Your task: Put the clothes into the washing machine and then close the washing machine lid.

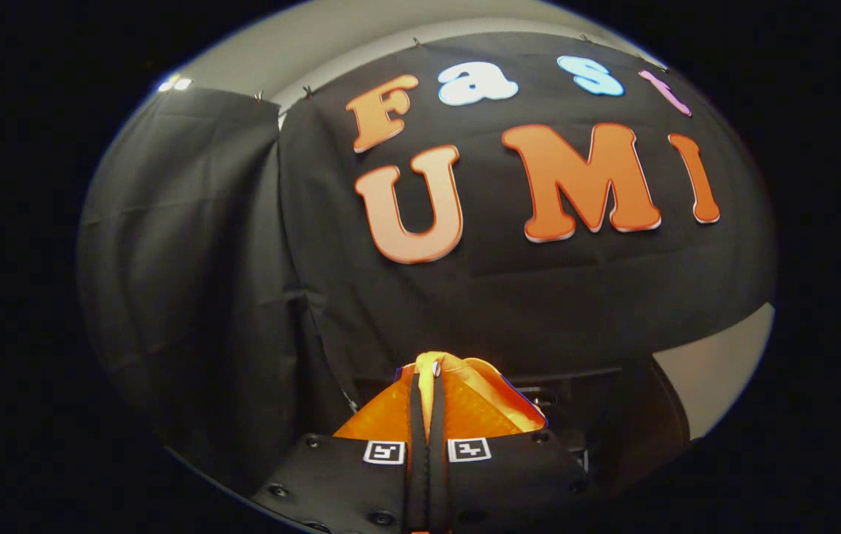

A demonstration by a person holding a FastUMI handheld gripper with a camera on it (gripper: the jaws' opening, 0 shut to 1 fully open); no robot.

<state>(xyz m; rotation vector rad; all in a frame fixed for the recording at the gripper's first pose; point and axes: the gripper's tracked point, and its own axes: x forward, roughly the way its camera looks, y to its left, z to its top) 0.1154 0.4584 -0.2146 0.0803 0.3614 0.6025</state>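
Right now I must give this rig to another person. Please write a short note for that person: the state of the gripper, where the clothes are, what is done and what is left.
Gripper: fingers closed together on a fold of the orange garment, which is lifted and hangs between and just beyond them.
Scene: the gripper faces the black cloth wall of the booth, held up in the air.
Done: the garment is picked up.
Left: bring the garment to the washing machine, drop it inside, then close the lid. I cannot tell from this view where the machine is or how its lid stands.

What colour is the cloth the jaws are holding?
Orange. The cloth is pinched between the shut gripper jaws, seen best in the gripper view.
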